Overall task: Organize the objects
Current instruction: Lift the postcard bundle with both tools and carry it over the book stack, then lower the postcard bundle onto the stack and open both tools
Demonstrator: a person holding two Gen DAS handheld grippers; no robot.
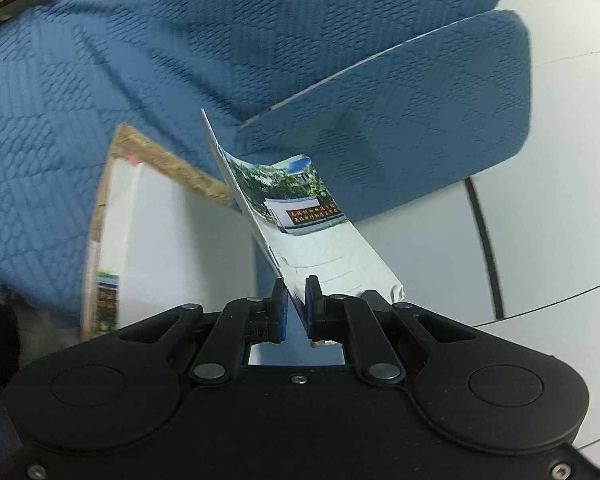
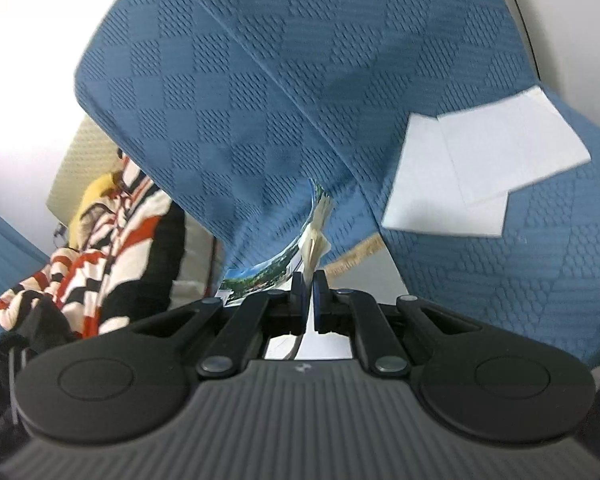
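Both grippers pitch downward toward a blue quilted cover (image 1: 260, 40). The left gripper (image 1: 296, 300) has its fingers pinched tight on the white edge of a booklet (image 1: 300, 216) whose printed cover bows up and away, above the cover's edge. The right gripper (image 2: 309, 296) clamps thin pages of a booklet (image 2: 296, 256) curling left. Two white sheets (image 2: 480, 168) lie overlapped on the cover, toward its right edge. A striped garment (image 2: 112, 232) sits at the left.
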